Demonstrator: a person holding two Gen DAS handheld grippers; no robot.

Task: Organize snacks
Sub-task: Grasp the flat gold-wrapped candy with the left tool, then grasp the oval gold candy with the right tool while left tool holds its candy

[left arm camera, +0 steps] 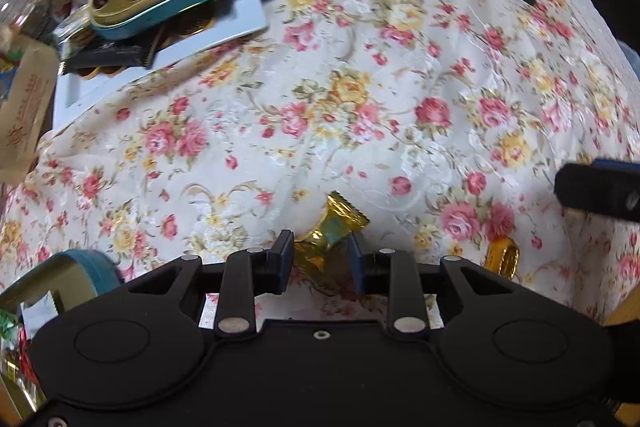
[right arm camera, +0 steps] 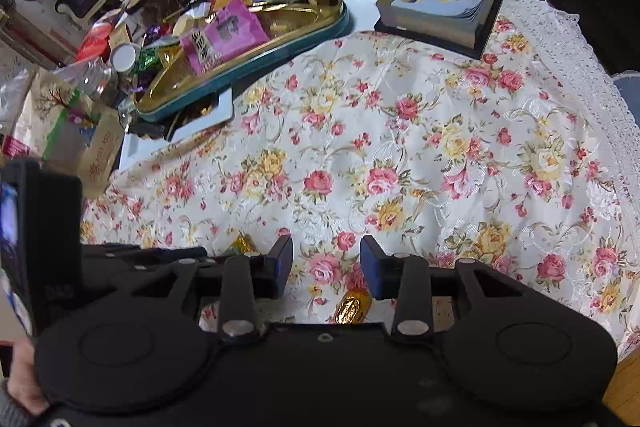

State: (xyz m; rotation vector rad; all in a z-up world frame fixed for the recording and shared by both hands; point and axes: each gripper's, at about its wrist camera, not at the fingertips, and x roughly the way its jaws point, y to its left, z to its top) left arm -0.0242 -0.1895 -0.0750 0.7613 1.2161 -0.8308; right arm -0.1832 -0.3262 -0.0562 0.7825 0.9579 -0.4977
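A tabletop covered by a cream floral cloth (right arm camera: 400, 147) patterned with pink and yellow roses fills most of both views. At the far left edge of the cloth sits a long teal tin tray (right arm camera: 256, 63) with a gold inside, resting partly on a white card. The tray holds wrapped snacks, among them a pink packet (right arm camera: 224, 35) with printed characters and some green and purple foil sweets. Behind the tray is a crowd of boxes, jars and red fruit. At the far right of the cloth lies a thick little book (right arm camera: 440, 3) with a yellow cartoon figure on its cover.

In the left wrist view, the left tongs (left arm camera: 322, 255) are partly open, and a gold-wrapped candy (left arm camera: 332, 227) lies on the cloth between their blue tips. The tips are close on either side of it, but whether they press on the wrapper cannot be told. A second, smaller gold foil sweet (left arm camera: 502, 259) lies on the cloth just to the right, apart from the first one.

In the right wrist view, the right tongs (right arm camera: 326, 267) stand wide open and hold nothing. The gold foil sweet (right arm camera: 352, 307) lies on the cloth below the gap between their tips, nearer the right tip, touching neither as far as can be seen.
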